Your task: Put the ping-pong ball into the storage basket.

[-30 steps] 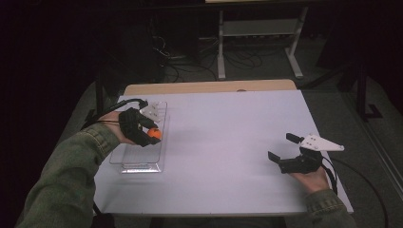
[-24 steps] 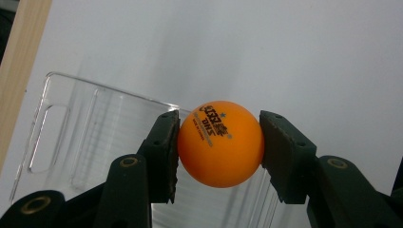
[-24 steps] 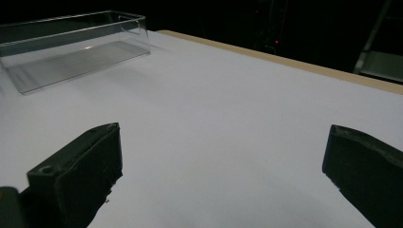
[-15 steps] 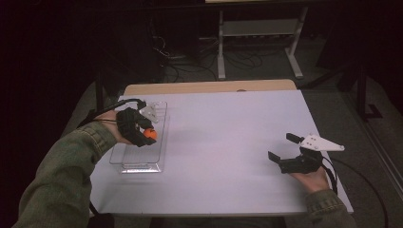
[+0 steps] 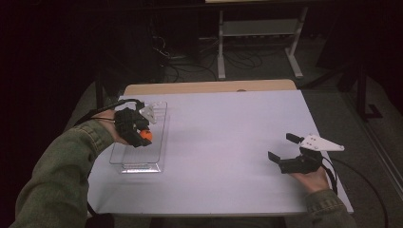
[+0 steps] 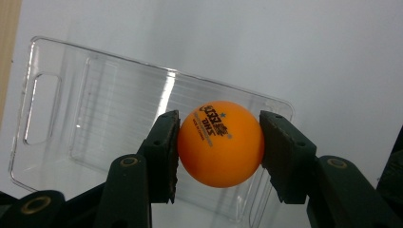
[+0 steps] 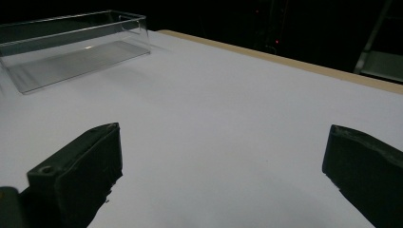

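1 smooth orange ball [image 6: 221, 144], gripper-clamped [image 6: 219, 147]

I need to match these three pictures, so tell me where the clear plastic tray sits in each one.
High view: clear plastic tray at table's left, under the left gripper.
Left gripper view: tray spans the frame, behind the held orange ball.
Right gripper view: tray upper left.
Shared landmark: the white table.

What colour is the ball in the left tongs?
Orange with dark print; the ball shows best in the left gripper view.
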### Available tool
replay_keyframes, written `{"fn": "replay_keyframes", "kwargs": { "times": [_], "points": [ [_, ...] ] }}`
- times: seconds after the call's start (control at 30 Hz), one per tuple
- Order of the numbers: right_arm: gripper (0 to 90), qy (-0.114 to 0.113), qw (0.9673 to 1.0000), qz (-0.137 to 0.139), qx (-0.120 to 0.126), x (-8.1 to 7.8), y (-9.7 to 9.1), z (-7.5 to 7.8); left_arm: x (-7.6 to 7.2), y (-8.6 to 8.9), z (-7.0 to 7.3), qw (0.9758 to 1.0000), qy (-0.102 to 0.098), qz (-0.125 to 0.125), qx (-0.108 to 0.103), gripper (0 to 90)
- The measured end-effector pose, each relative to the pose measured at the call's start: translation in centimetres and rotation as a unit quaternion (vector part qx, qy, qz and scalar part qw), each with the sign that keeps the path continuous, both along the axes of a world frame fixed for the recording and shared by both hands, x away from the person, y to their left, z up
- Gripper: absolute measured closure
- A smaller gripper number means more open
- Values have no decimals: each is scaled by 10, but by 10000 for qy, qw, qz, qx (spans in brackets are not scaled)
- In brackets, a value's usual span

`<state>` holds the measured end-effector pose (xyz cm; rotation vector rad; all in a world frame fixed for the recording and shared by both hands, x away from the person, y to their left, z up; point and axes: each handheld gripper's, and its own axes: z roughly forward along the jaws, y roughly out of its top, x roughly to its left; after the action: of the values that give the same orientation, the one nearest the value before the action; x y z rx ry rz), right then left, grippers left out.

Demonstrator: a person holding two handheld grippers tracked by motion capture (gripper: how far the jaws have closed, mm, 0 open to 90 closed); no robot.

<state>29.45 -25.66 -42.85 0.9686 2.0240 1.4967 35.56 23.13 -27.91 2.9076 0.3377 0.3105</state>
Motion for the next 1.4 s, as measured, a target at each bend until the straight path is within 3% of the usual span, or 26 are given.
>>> {"fn": "replay_keyframes", "kwargs": {
  "times": [0.23,0.67,0.93,1.13,1.4],
  "points": [
    [0,0,10000,4,-6,0,0,0,1,-1,-4,9998,62,-41,165,500],
    [0,-2,10000,4,-18,0,0,0,0,-2,-13,9995,115,-108,269,500],
    [0,-1,10000,-9,-28,0,0,0,-1,-4,-19,9995,156,-168,218,500],
    [0,-4,10000,-6,-29,0,0,0,-1,-9,-28,9990,221,-258,294,500],
    [0,-8,10000,-2,-27,0,-1,0,-1,-8,-34,9992,249,-217,240,500]
  ]
}}
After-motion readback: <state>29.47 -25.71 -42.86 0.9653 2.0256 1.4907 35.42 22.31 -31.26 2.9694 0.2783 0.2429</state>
